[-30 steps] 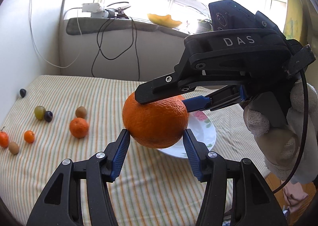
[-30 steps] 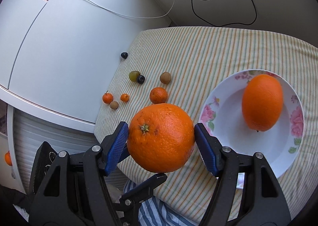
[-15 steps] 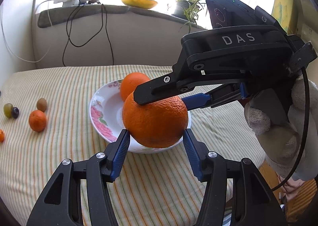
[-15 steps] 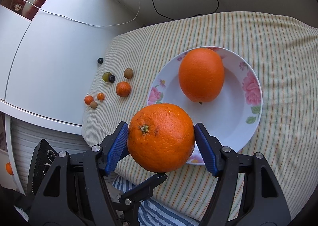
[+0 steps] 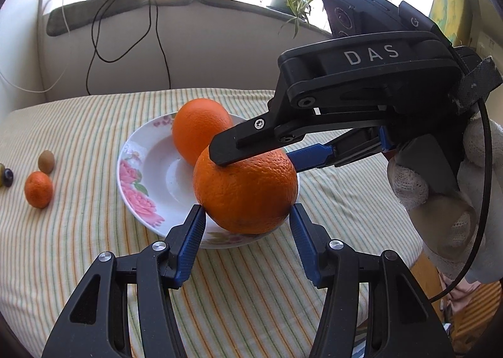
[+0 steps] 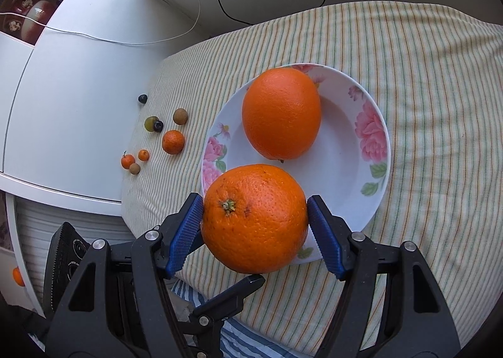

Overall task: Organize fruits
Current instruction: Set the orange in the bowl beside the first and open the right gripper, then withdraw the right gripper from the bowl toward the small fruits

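Observation:
A large orange point(image 6: 254, 219) hangs just above the near rim of a white flowered plate point(image 6: 377, 169). My right gripper point(image 6: 254, 207) is shut on its sides with the blue pads. In the left wrist view the same orange point(image 5: 245, 191) sits between the pads of my left gripper point(image 5: 245, 213), which press on its lower sides, while the right gripper point(image 5: 254, 158) clasps it from the right. A second orange point(image 5: 198, 128) lies in the plate point(image 5: 125, 169). A gloved hand point(image 5: 440, 200) holds the right gripper.
Small fruits lie on the striped cloth left of the plate: a mandarin point(image 6: 173, 141), a brown kiwi-like fruit point(image 6: 180, 116), a green grape point(image 6: 151, 123), a dark berry point(image 6: 143, 98). A white cabinet point(image 6: 78, 90) borders the table on that side. Cables hang down the back wall.
Both grippers, with the orange between them, have moved across the table and sunk toward the plate. The plate with the second orange now lies directly behind the held orange.

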